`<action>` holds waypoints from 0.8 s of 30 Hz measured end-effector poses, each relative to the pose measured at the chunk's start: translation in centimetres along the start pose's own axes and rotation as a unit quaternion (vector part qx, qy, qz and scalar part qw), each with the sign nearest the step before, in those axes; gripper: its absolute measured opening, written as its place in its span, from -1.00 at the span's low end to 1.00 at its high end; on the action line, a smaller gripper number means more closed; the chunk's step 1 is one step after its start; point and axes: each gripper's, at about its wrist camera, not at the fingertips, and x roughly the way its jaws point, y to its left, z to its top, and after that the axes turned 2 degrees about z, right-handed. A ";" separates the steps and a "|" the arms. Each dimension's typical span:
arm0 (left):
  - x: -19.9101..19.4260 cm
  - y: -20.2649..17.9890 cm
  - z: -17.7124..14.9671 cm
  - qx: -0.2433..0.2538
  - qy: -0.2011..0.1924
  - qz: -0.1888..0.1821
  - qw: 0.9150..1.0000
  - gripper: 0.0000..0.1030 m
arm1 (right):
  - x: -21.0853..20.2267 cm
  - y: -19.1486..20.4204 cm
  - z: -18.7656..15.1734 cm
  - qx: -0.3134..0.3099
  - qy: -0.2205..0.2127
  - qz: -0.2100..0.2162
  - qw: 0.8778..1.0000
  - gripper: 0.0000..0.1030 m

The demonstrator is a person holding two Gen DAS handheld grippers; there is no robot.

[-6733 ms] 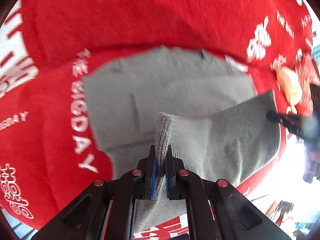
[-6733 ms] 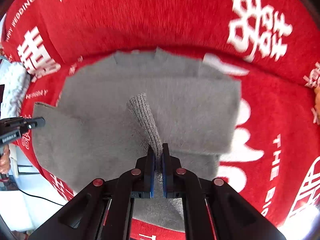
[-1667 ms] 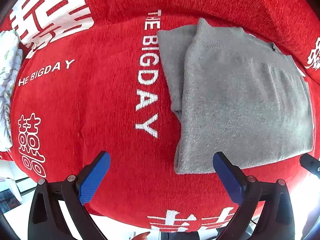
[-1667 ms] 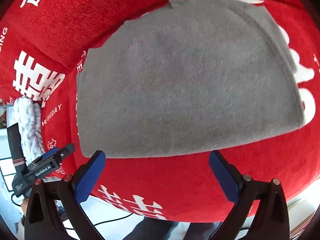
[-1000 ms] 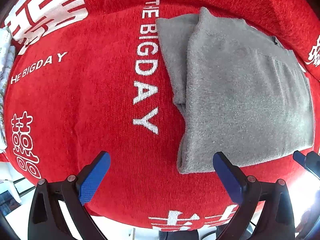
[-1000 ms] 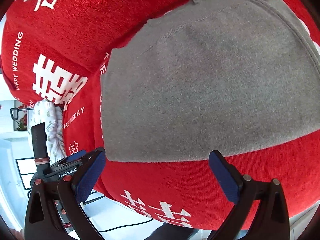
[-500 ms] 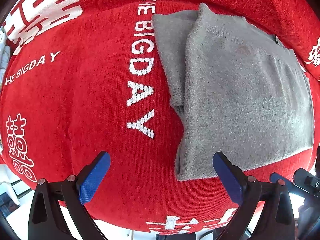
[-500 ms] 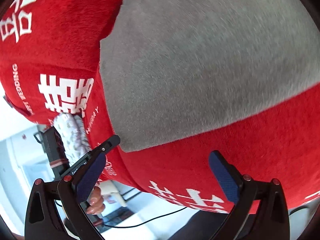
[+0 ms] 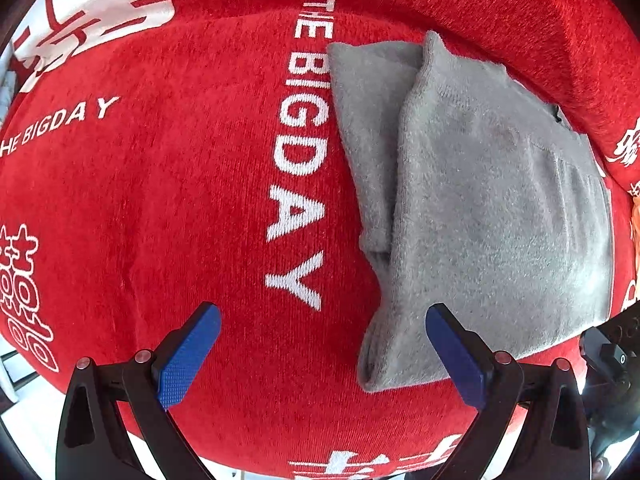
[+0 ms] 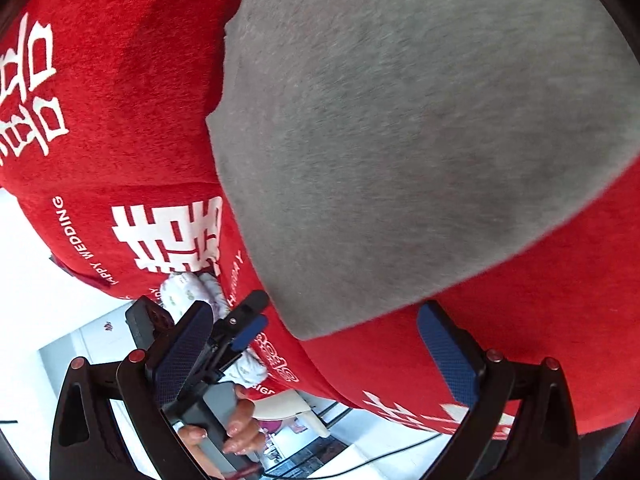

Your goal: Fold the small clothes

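A grey knitted garment [image 9: 492, 200] lies folded on the red cloth [image 9: 160, 200], right of the white "THE BIG DAY" lettering. My left gripper [image 9: 320, 350] is open above the cloth, its right pad beside the garment's near left corner. In the right wrist view the same grey garment [image 10: 400, 120] fills the upper right. My right gripper [image 10: 316, 344] hangs open over its near corner with nothing between the pads. Behind its left finger the other gripper [image 10: 240, 332] shows, held by a hand [image 10: 236, 432].
The red cloth [image 10: 120, 80] with white characters ends at a near edge, with bright floor beyond. A white patterned bundle [image 10: 192, 288] lies on the cloth at the left. An orange object [image 9: 635, 220] peeks in at the right edge.
Both grippers let go of the garment, which now lies folded. The right gripper has since tilted and swung closer over the garment's near corner; the left has edged slightly nearer.
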 end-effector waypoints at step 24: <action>2.4 1.1 5.9 -0.062 0.026 -0.213 0.975 1.00 | -2.1 4.7 1.9 -0.026 -0.011 0.128 0.991 -0.82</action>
